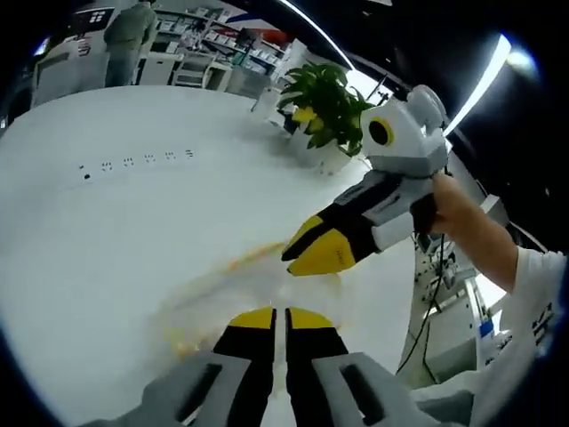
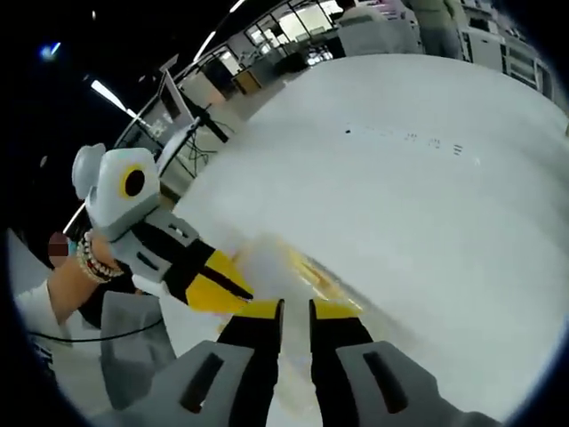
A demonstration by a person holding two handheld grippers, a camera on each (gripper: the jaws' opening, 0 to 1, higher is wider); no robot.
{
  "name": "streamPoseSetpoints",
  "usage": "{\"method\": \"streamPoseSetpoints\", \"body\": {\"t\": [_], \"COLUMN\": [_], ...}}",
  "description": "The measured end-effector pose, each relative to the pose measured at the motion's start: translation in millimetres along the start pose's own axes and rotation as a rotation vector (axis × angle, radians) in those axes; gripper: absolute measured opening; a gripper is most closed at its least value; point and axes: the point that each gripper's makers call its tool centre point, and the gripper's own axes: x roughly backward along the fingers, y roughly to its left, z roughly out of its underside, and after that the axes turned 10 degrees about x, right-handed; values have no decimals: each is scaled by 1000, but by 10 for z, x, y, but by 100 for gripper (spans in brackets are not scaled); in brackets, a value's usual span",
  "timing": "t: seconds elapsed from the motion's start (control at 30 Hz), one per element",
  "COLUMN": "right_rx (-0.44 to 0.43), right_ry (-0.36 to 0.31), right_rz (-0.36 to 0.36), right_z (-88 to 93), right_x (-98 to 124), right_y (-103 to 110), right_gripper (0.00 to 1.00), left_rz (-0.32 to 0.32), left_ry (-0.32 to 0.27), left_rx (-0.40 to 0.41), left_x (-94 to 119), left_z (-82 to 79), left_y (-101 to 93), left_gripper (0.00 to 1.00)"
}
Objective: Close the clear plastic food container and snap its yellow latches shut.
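1. The table [image 1: 116, 231] is the largest thing: a broad, smooth, matte white top with a rounded edge, marked by a short row of small dark dots in both views.
2. Beyond the table's far edge in the left gripper view lies a room of shelves and white cabinets, with a person [image 1: 131, 36] standing by them in a green top.
3. A potted plant [image 1: 327, 107] with glossy green leaves stands in a white pot at the table's far side in the left gripper view.
4. The right gripper [image 1: 307, 249] comes into the left gripper view from the right: a glossy pale-grey plastic body, black mid-section and blunt yellow tips, held by a hand [image 1: 449, 209] in a white sleeve. Its yellow tips lie pressed together, low over the container.
5. The left gripper [image 2: 233, 289] enters the right gripper view from the left, of the same build, held by a hand with beaded bracelets on the wrist; its jaws look closed.
6. The clear plastic food container [image 1: 236, 289] sits on the table just ahead of both grippers. It is blurred and nearly see-through, a pale flat shape with faint yellow streaks at its edges; whether its lid is down cannot be told.
7. Each view's own jaws, black with yellow tips, rise nearly together with a narrow slit between, holding nothing.
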Motion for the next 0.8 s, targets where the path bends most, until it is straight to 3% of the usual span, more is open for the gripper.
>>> {"method": "streamPoseSetpoints", "body": {"t": [0.4, 0.53, 0.67, 0.73, 0.8], "right_rx": [-42, -51, -54, -47, -33], "right_ry": [-48, -47, -45, -45, -47], "right_rz": [29, 33, 33, 28, 30], "right_z": [-158, -148, -138, -139, -147], "right_x": [-115, -146, -157, -159, -159], "right_y": [-204, -241, -248, -241, -242], "right_gripper": [6, 7, 7, 7, 8], "left_rz": [71, 70, 89, 91, 56], "left_ry": [78, 112, 91, 90, 118], "left_rx": [-27, -83, -108, -191, -330], "left_x": [-45, -26, 25, 42, 69], "left_z": [318, 467, 488, 506, 585], "left_y": [-210, -243, -312, -319, -264], "left_gripper": [0, 0, 0, 0, 0]}}
